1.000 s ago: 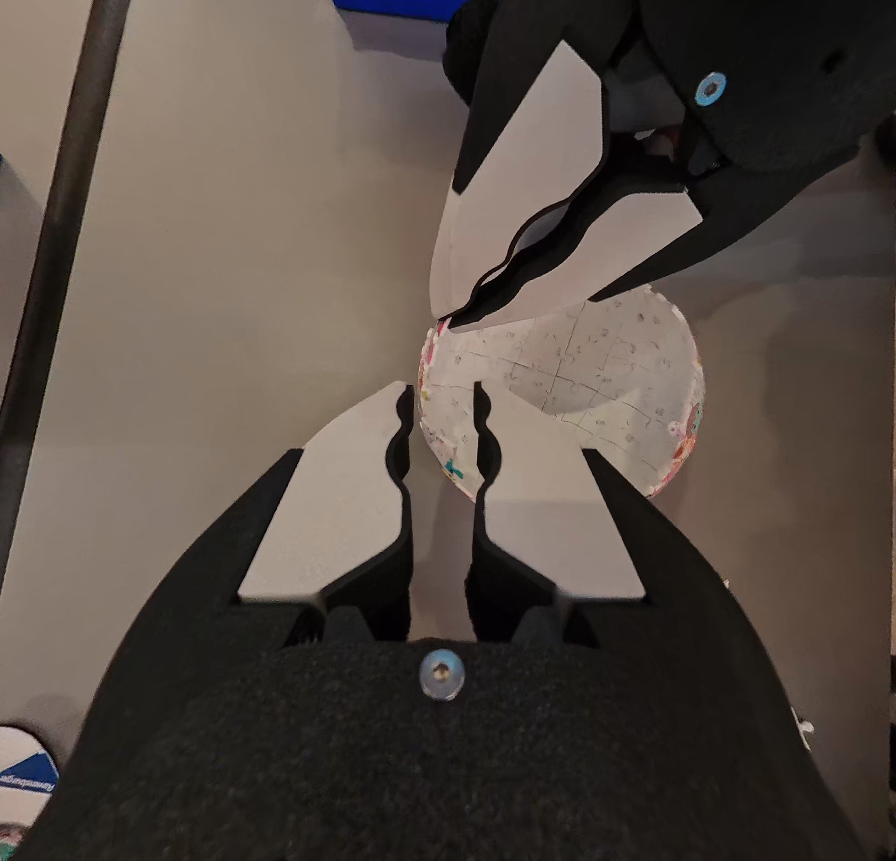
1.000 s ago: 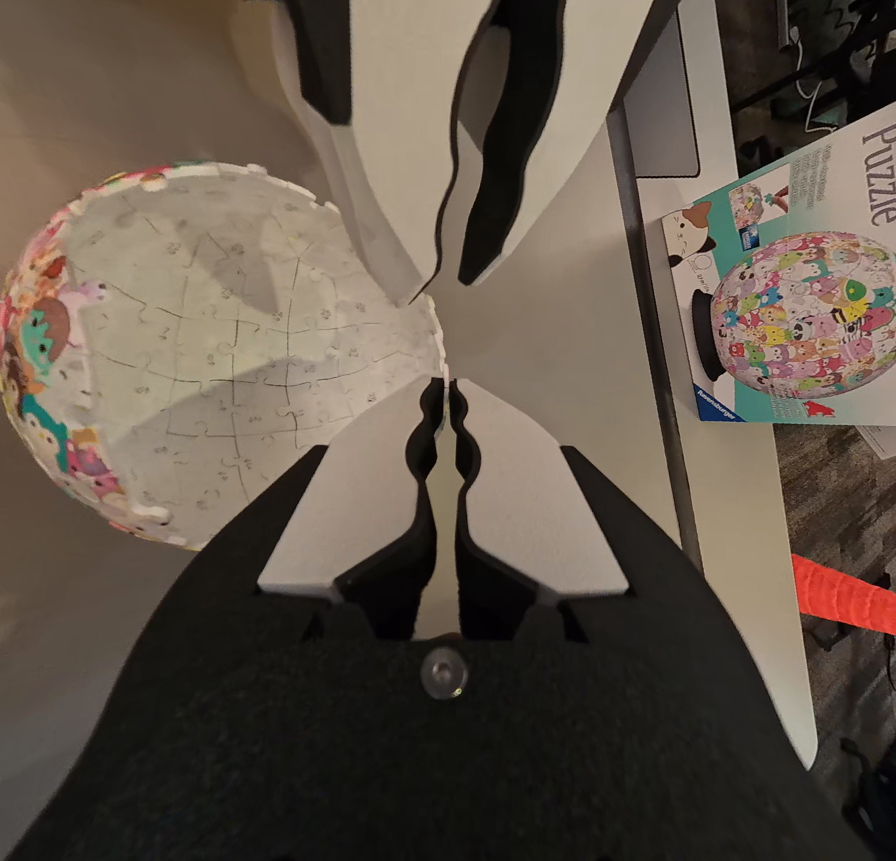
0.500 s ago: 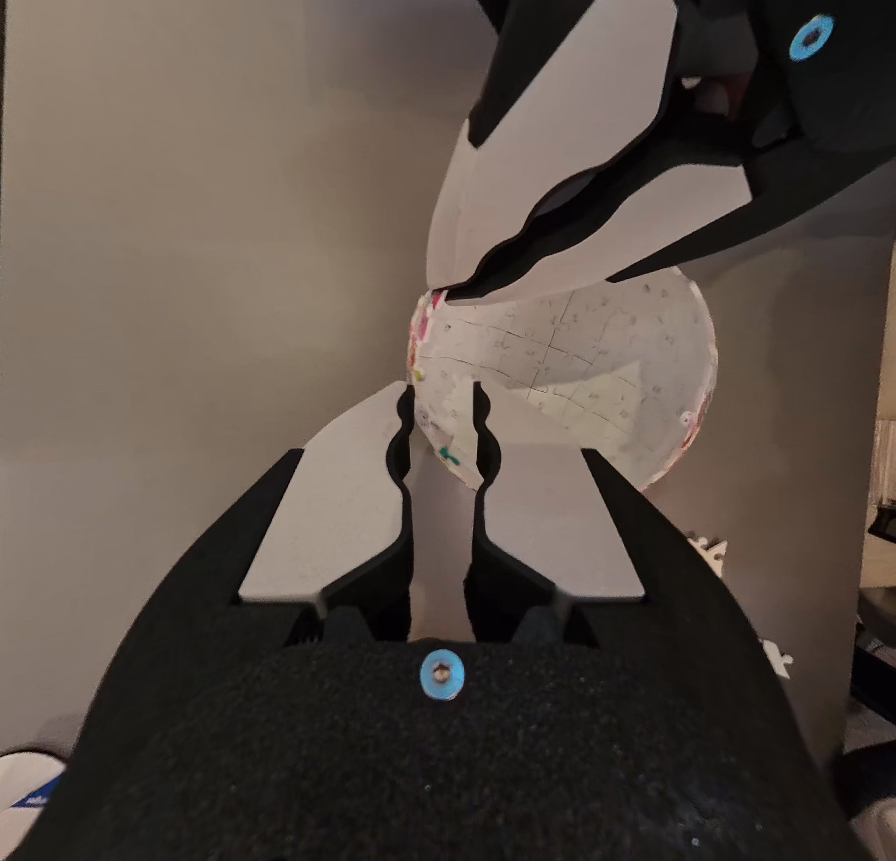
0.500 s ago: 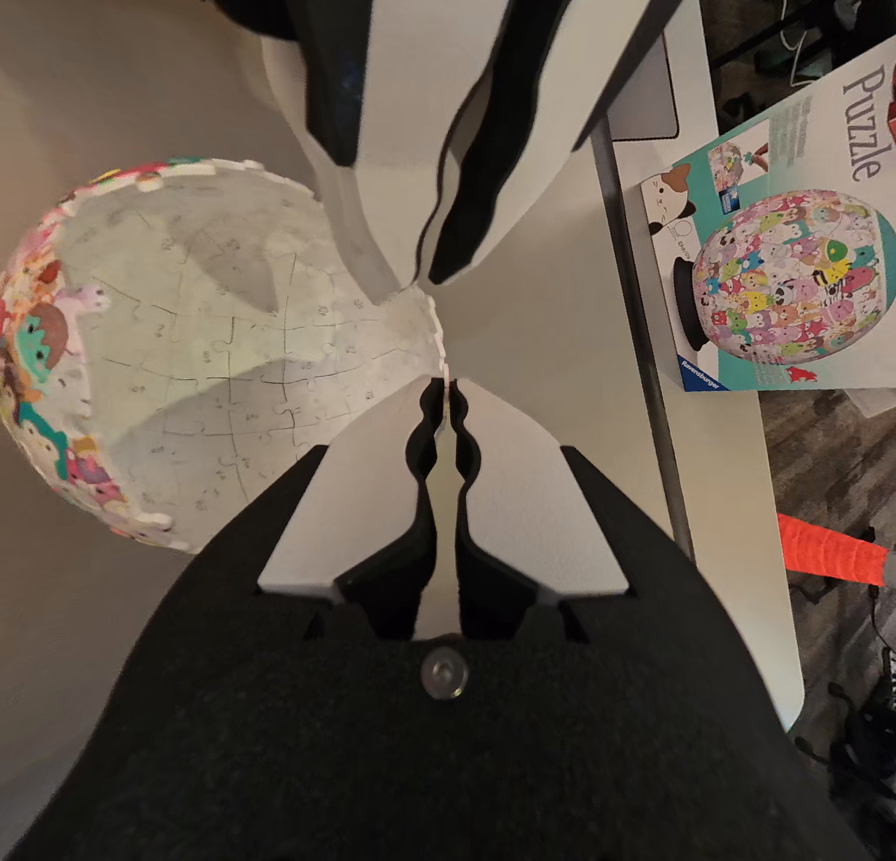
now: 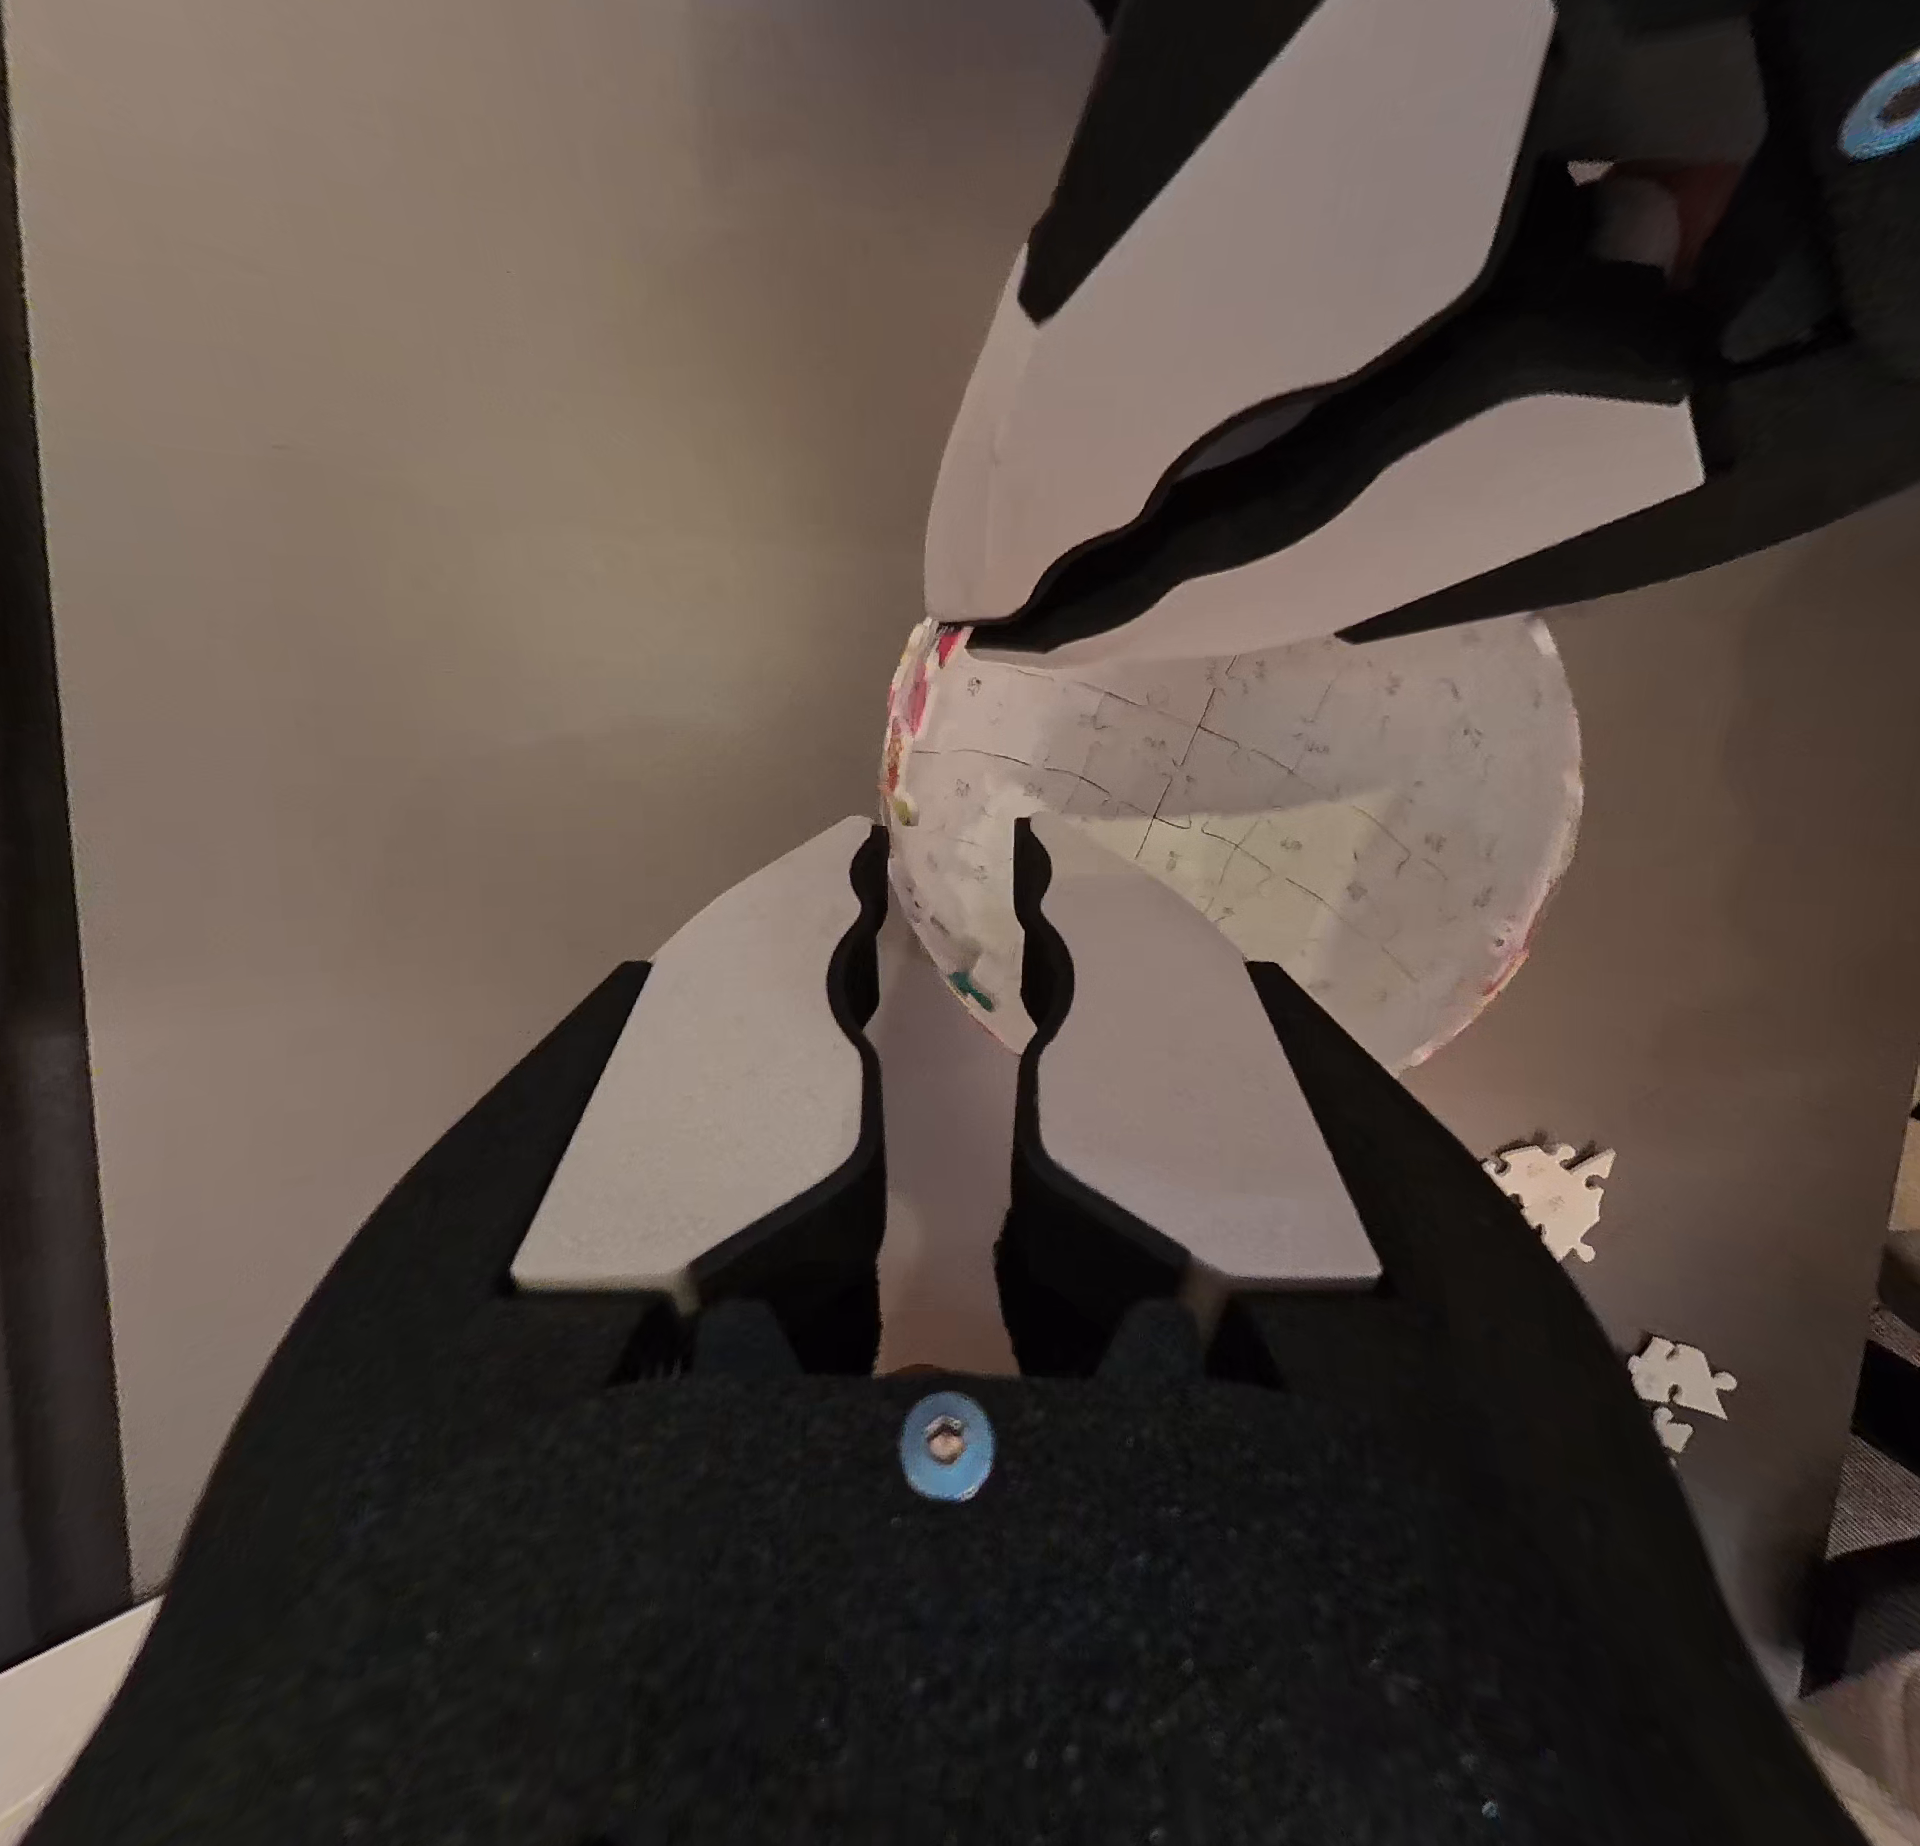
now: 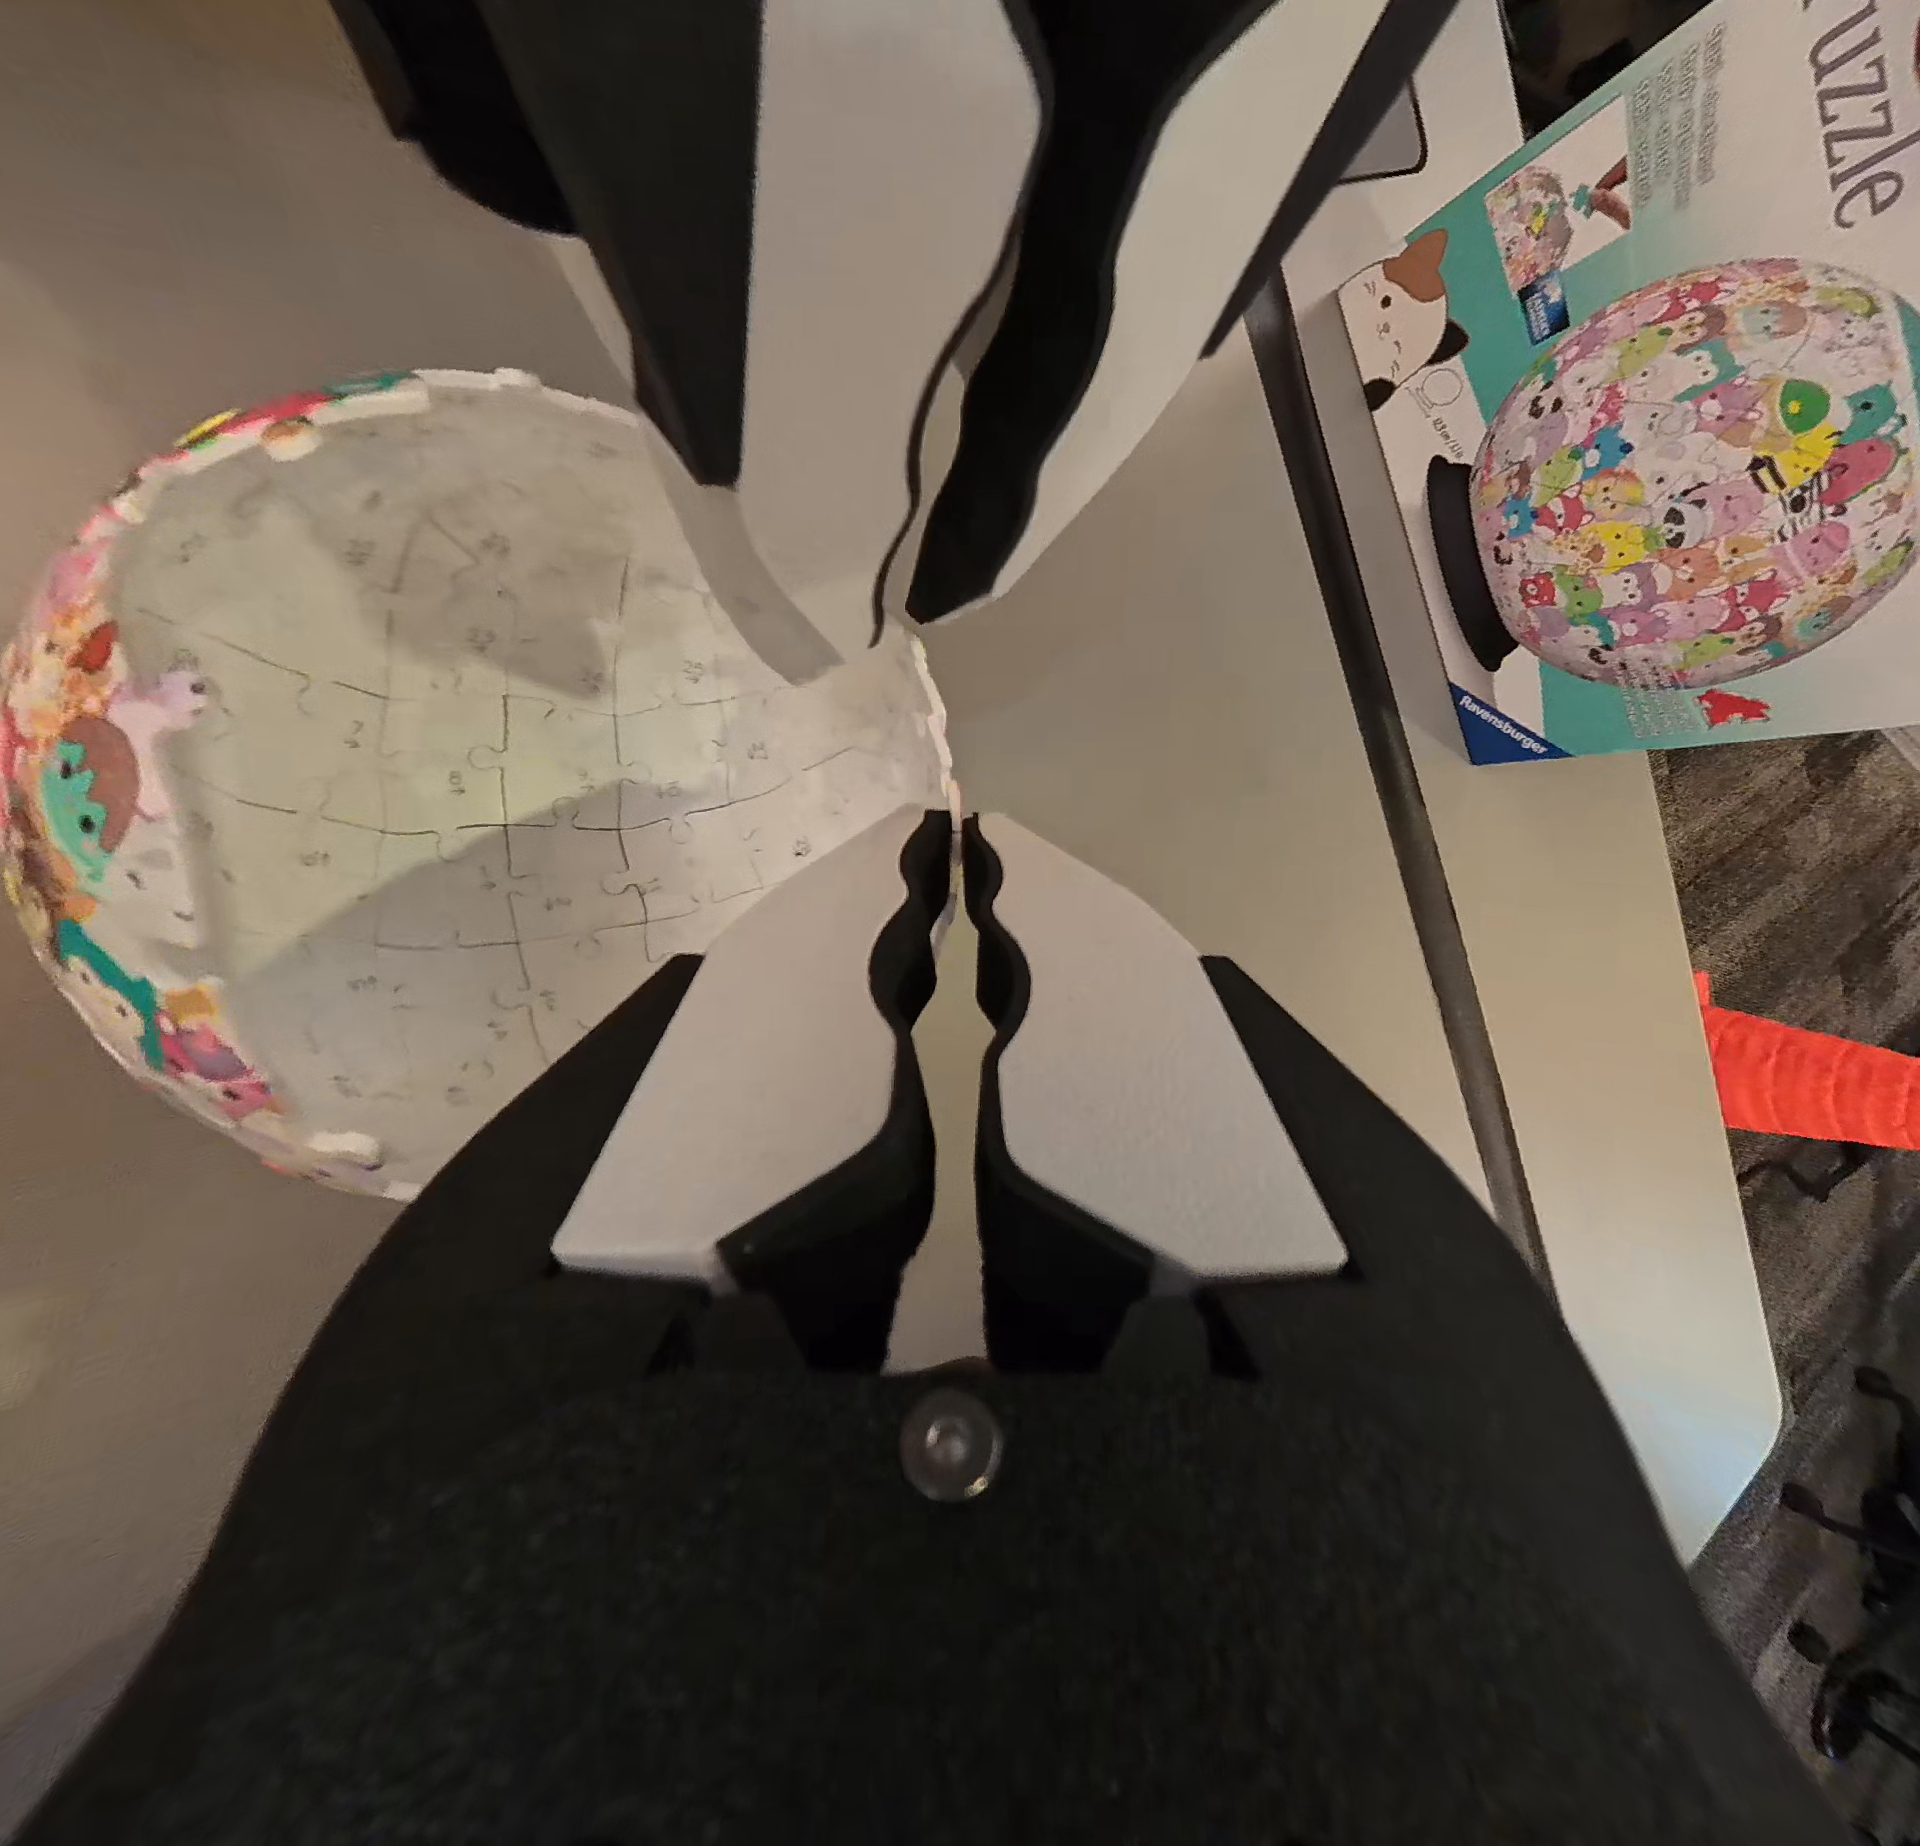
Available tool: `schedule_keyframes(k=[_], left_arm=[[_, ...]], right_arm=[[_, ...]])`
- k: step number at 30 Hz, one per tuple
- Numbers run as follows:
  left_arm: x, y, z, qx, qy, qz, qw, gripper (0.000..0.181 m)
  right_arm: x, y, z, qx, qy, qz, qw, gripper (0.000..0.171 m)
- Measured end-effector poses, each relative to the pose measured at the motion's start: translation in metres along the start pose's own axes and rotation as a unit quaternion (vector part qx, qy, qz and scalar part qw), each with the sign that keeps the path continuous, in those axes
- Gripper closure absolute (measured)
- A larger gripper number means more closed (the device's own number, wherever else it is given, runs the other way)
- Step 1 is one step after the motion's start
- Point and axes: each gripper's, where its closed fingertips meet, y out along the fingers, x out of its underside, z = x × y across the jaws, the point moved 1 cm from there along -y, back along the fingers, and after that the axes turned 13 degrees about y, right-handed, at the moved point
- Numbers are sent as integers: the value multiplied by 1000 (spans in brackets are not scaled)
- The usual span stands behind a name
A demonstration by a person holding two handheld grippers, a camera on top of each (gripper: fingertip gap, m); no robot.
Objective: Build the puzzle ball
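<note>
Smooth beige surface (image 5: 468, 549); patterned carpet (image 6: 1766, 861) beyond. Half-built puzzle ball (image 6: 436, 757), a white-lined shell, held above it. Right gripper (image 6: 957, 828) jaws pinch its rim; left gripper (image 5: 951, 840) jaws narrowly straddle it.

A pale, beige-white table (image 6: 1143, 757) is seen beneath both views, its rounded corner and right edge visible in the right wrist view, with dark carpeted floor (image 6: 1787, 1329) beyond. A dark metal rail (image 6: 1382, 757) runs across the tabletop. Beside it, a puzzle box (image 6: 1662, 425) printed with a colourful ball is laid near the right edge. In the left wrist view, a few loose white puzzle pieces (image 5: 1553, 1199) are scattered on the table (image 5: 468, 549), white backs up, apart from one another.
</note>
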Motion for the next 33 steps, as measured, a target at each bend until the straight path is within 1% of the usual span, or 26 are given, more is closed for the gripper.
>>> schedule_keyframes(k=[9,25,33], left_arm=[[4,9,-9,11,0,-16,1000,159],[1,9,-16,8,3,-27,1000,159],[1,11,-17,5,6,-34,999,159]], right_arm=[[0,4,8,15,4,2,1000,169],[1,6,18,20,34,16,999,169],[2,8,21,23,38,9,999,168]])
